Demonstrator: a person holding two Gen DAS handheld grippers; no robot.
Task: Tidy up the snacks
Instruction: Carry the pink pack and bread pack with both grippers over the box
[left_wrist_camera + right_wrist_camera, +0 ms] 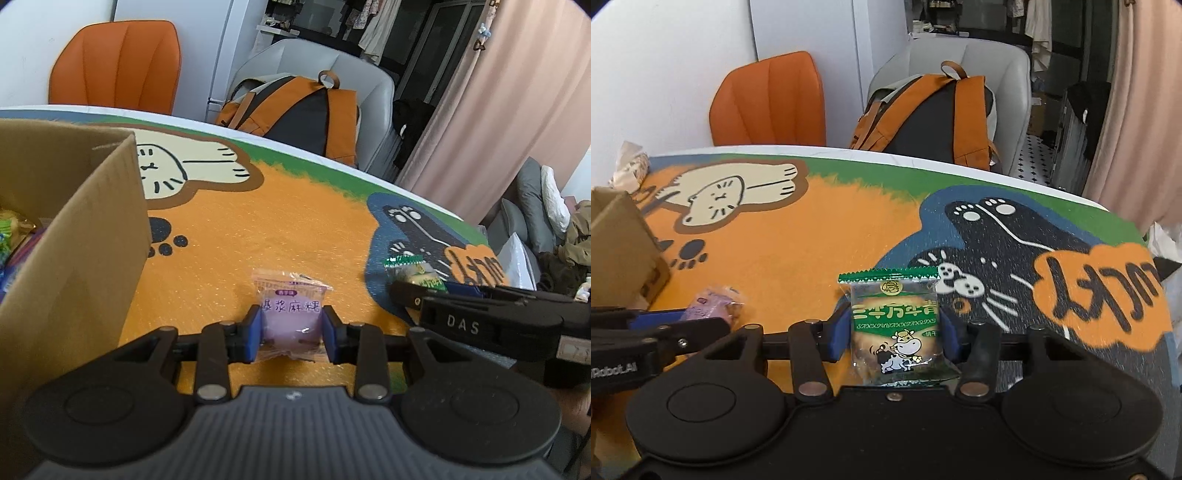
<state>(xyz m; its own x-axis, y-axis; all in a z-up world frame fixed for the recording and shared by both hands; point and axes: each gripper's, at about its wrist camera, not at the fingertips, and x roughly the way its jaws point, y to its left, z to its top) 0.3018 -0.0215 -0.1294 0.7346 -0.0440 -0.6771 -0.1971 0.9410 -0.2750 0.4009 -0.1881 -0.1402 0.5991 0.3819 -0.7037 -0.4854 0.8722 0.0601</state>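
— What have your left jaws got?

— My left gripper (291, 332) is nearly closed, its blue pads (251, 334) pressed on both sides of a purple mochi packet (290, 314). The packet sits low over the orange part of the tabletop (258, 229); I cannot tell whether it rests on the surface or hangs just clear

— And the right?

— My right gripper (894, 332) has a green biscuit packet (897, 325) with a cartoon cow between its jaws. The blue pads (836, 338) stand against the packet's two edges and seem to pinch it, at a middling width. The packet stands upright, its zigzag top seam up, near where the orange meets the black cat drawing (997, 236)

— Where is the box?

— The cardboard box (74, 229) stands just to the left of my left gripper, open at the top, with a few wrapped snacks (14, 229) showing inside. From the right wrist view only its corner (620, 243) shows at the far left

— How do the two grippers lie to each other?

— Side by side and close, each visible at the edge of the other's view. Behind the tabletop stand an orange chair (118, 62) and a grey chair (369, 81) bearing an orange and dark backpack (295, 114)
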